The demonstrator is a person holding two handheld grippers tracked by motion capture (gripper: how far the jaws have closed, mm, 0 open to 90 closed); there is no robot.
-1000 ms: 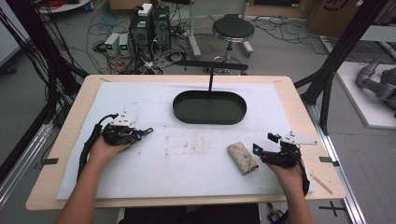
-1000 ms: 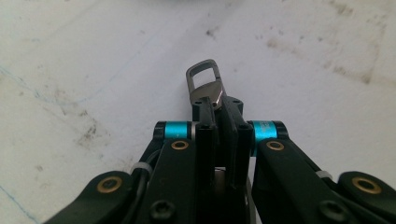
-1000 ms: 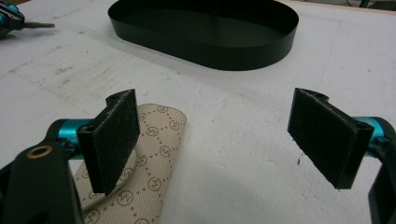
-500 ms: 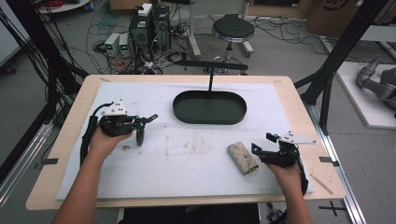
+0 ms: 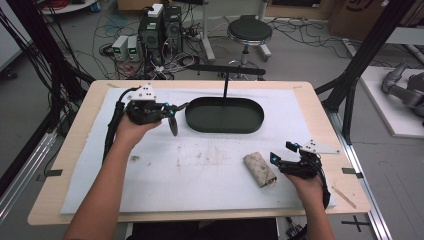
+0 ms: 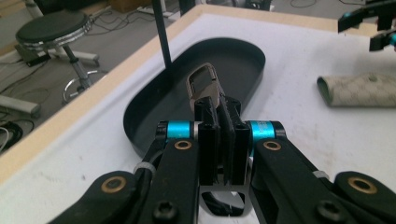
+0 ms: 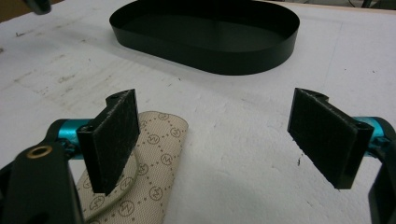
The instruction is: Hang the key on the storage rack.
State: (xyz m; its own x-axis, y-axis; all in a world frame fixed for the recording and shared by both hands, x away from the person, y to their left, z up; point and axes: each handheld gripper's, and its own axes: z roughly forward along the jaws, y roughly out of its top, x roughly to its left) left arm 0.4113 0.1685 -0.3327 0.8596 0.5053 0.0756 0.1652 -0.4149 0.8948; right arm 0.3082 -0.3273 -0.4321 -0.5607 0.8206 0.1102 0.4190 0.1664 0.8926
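Note:
My left gripper [image 5: 173, 116] hovers above the white mat just left of the black oval tray [image 5: 225, 129], shut on a small metal clasp [image 5: 173, 127] that hangs from its tips. In the left gripper view, the clasp [image 6: 204, 84] sticks out past the shut left gripper [image 6: 219, 106], with the tray [image 6: 140, 135] right behind it. My right gripper [image 5: 281, 152] rests low at the right, open, beside a beige patterned pouch [image 5: 260, 169]. In the right gripper view, the pouch [image 7: 154, 154] lies under the left pad of the right gripper [image 7: 215, 135], and nothing sits between the pads.
A thin black pole with a crossbar [image 5: 225, 82] rises at the tray's far rim. The white mat [image 5: 200, 185] covers most of the wooden table. A stool [image 5: 248, 31], electronics and cables sit on the floor beyond. The tray [image 7: 210, 60] holds nothing.
My left gripper has risen off the mat and moved right and away from me toward the tray, carrying the clasp. The right gripper and pouch have not moved.

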